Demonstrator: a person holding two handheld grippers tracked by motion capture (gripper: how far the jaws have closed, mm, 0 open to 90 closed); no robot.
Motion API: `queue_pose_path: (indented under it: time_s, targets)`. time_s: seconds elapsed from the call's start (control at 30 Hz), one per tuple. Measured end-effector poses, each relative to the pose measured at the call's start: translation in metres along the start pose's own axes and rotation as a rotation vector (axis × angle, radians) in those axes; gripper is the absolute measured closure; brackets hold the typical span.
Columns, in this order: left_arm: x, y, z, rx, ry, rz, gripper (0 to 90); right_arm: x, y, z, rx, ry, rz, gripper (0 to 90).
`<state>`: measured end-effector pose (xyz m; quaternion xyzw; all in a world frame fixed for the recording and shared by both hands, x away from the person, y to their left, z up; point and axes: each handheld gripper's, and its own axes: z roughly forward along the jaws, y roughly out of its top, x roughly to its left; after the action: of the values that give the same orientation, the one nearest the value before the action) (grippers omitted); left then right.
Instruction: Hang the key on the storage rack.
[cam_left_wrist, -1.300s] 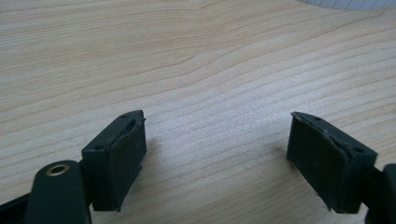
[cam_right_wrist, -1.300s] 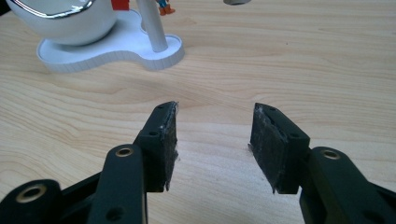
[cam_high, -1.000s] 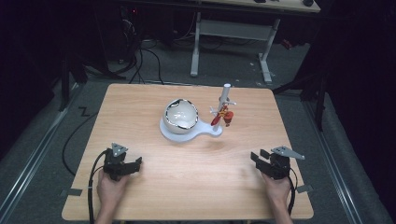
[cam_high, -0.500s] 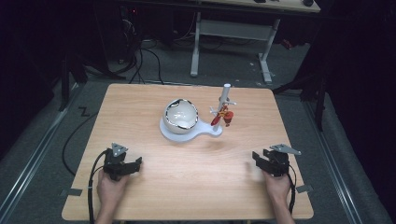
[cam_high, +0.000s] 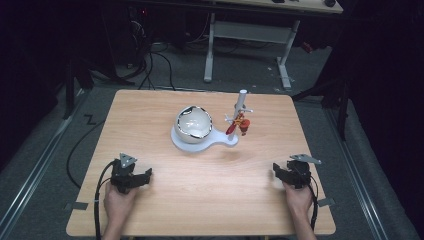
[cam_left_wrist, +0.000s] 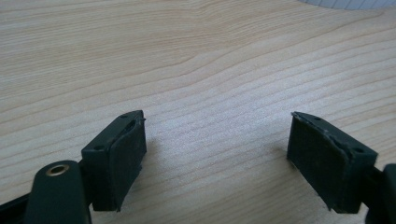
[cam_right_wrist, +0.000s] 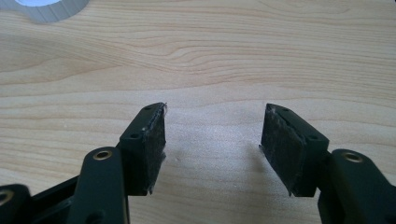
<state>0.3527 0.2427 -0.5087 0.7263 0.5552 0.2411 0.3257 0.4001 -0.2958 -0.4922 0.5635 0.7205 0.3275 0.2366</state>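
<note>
A white base (cam_high: 200, 140) lies near the middle of the wooden table (cam_high: 150, 115) and carries a shiny bowl (cam_high: 193, 122) and a white post (cam_high: 241, 107) with small red and orange pieces (cam_high: 238, 124) hanging on it. My left gripper (cam_high: 146, 176) rests low over the front left of the table, jaws wide open over bare wood (cam_left_wrist: 215, 154). At the front right, my right gripper (cam_high: 276, 170) is open too; its jaws have just been opening, with nothing between them (cam_right_wrist: 212, 140). A corner of the white base (cam_right_wrist: 46, 9) shows in the right gripper view.
Beyond the table's far edge stands a white desk frame (cam_high: 250, 35) on dark carpet with cables (cam_high: 150, 60). A metal rail (cam_high: 30, 165) runs along the floor at the left. Bare wood lies between the grippers and the base.
The right gripper has shifted slightly toward the near right and sunk lower onto the table. The left gripper has stayed still.
</note>
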Motion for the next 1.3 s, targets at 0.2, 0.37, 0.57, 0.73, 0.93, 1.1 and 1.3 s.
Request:
queue_pose_path:
  time_s: [0.2, 0.37, 0.57, 0.73, 0.93, 1.1, 1.3]
  targets:
    - [0.000, 0.000, 0.000, 0.000, 0.000, 0.000, 20.2, -0.001, 0.000, 0.000, -0.003, -0.004, 0.003, 40.2]
    - [0.000, 0.000, 0.000, 0.000, 0.000, 0.000, 20.2, -0.002, 0.000, 0.003, 0.004, -0.016, 0.000, 38.8]
    - [0.000, 0.000, 0.000, 0.000, 0.000, 0.000, 20.2, -0.001, -0.002, 0.009, 0.029, -0.031, -0.022, 34.9]
    - [0.000, 0.000, 0.000, 0.000, 0.000, 0.000, 20.2, -0.003, -0.005, 0.010, 0.013, -0.034, -0.028, 30.5]
    - [0.000, 0.000, 0.000, -0.001, 0.000, -0.001, 20.3, -0.003, -0.006, 0.008, 0.013, -0.040, -0.019, 30.2]
    - [0.000, 0.000, -0.001, -0.002, -0.003, -0.004, 20.2, -0.003, -0.008, 0.007, 0.011, -0.044, -0.016, 30.2]
    - [0.000, 0.000, 0.000, -0.001, -0.001, -0.002, 20.2, -0.002, -0.008, 0.006, 0.011, -0.045, -0.016, 30.2]
